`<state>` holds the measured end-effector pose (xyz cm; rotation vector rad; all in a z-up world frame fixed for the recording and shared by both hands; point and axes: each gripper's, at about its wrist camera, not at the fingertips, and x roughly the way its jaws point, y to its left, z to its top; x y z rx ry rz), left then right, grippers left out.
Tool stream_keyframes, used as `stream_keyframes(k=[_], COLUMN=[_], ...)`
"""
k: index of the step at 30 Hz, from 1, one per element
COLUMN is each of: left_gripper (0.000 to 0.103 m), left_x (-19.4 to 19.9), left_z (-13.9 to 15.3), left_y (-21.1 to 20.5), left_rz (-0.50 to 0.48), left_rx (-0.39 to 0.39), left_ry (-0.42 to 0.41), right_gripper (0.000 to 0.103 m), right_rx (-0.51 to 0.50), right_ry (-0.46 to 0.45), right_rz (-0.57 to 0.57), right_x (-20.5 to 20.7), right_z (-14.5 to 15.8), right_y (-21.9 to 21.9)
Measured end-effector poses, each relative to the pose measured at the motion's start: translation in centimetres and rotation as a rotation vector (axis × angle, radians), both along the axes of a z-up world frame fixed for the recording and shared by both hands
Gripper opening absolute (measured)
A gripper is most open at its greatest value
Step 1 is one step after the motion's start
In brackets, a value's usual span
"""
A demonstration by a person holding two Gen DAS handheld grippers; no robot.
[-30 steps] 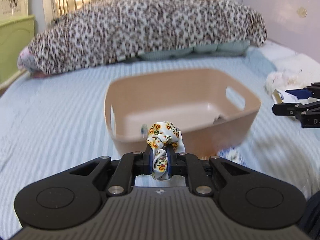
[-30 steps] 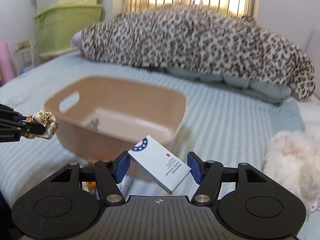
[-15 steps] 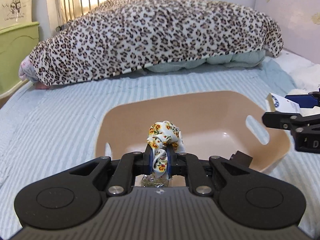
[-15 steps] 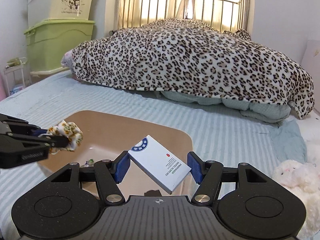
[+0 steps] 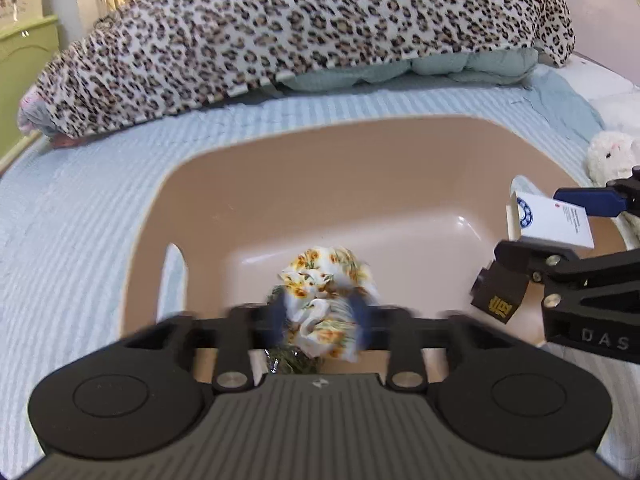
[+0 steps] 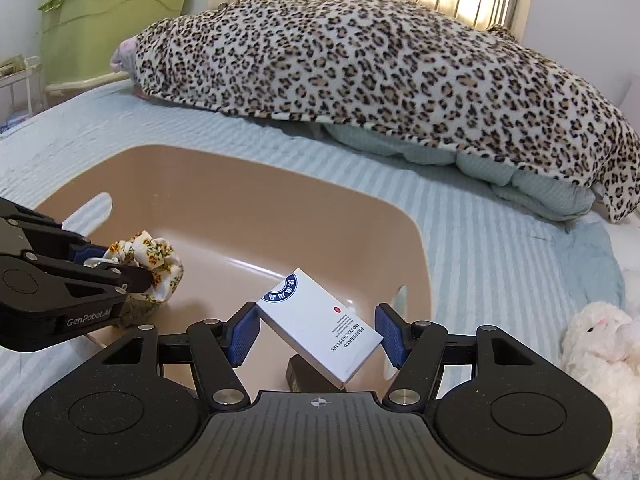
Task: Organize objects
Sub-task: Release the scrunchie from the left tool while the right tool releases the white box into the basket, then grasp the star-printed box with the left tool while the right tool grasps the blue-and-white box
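A tan plastic basket sits on the blue striped bed; it also shows in the right wrist view. My left gripper hangs over the basket's near side with its blurred jaws spreading, and a floral scrunchie still sits between them. The scrunchie also shows in the right wrist view. My right gripper is shut on a white card box, tilted, over the basket's right end. That box also shows in the left wrist view. A small black box lies inside the basket.
A leopard-print blanket is heaped across the far side of the bed. A white plush toy lies to the right of the basket. Green storage bins stand beyond the bed at the left.
Both grippers have moved forward over the basket. The left gripper's jaws have started to spread around the scrunchie, which was clamped tight before. The right gripper still holds the box.
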<state>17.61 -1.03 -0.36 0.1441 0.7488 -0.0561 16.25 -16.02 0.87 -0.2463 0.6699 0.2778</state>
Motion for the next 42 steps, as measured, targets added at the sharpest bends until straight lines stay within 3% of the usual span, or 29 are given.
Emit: stream_keyframes(k=[1,3,12,20,31,42], left_gripper=[0.091,0.097,0.098,0.099,0.099,0.099], left_x=[-0.4,-1.1,-4.5,-8.4,-11.1,-10.5], left_z=[0.4,1.4,3.2,3.9,-0.3,-4.1], left_y=[0.0,0.1,0.4,-0.2,-2.8,-5.7], left_rz=[0.010,0.040,0.040,0.035,0.010,-0.043], left_rx=[0.001,0.010,0.022,0.009,-0.012,-0.041], left_ry=[-0.019,-0.072,-0.058,-0.040,0.062,0.156], right_gripper=[0.066,0.068,0.088,0.093,0.094,0.093], right_rx=[0.002,0.003,0.051,0.056,0.074,0.062], right_ry=[-0.002,-0.011,-0.011,0.026,0.154,0.192], right_rz=[0.005,0.010,0.009,-0.023,-0.123,-0.160], right_x=[-0.1,-0.5,-3.2,-6.7,-9.3,-9.1], right_z=[0.0,0.3,3.0,3.2,-0.6,-2.7], right_y=[-0.1,-0.3,-2.6,-4.9,-8.3,-9.3])
